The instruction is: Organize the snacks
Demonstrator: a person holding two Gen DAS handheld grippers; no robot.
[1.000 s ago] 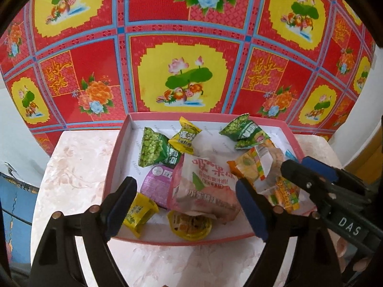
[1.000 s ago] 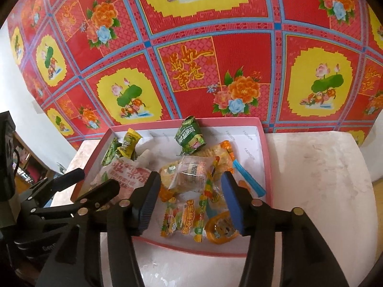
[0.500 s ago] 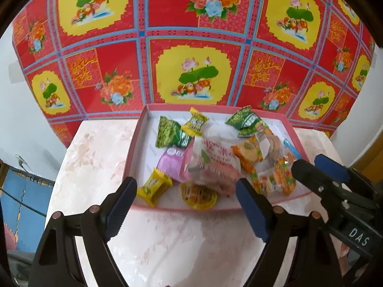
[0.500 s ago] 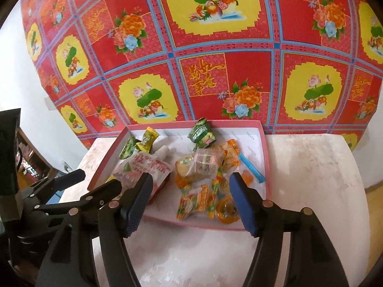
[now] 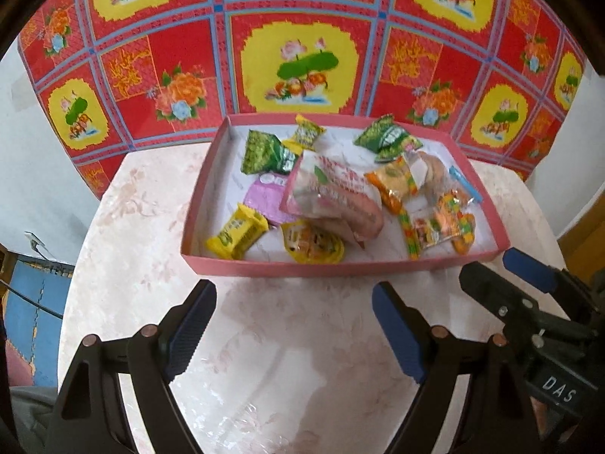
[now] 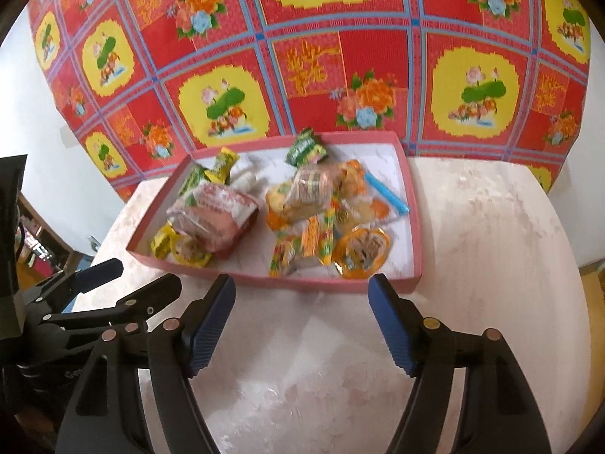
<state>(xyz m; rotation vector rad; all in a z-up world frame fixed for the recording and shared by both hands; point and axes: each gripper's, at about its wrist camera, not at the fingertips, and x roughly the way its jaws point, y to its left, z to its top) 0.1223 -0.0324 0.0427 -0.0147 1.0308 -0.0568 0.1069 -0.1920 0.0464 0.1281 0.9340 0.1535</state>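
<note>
A shallow pink box (image 5: 340, 266) (image 6: 280, 282) sits on the pale marble-pattern table and holds several wrapped snacks. A large pink-and-white bag (image 5: 332, 193) (image 6: 215, 219) lies in its middle, with green packets (image 5: 264, 153), a yellow packet (image 5: 236, 232) and orange packets (image 6: 361, 251) around it. My left gripper (image 5: 293, 304) is open and empty, above the bare table in front of the box. My right gripper (image 6: 302, 299) is open and empty, also just short of the box's near wall. The right gripper also shows at the right of the left wrist view (image 5: 506, 276).
A red, yellow and blue flowered cloth (image 5: 302, 38) hangs behind the table. The table top (image 5: 283, 359) (image 6: 491, 227) has a rounded edge; a blue floor area (image 5: 26, 302) lies beyond its left side.
Both grippers have pulled back from over the box toward the near side of the table. The box and snacks now sit farther ahead. Both stay open and empty.
</note>
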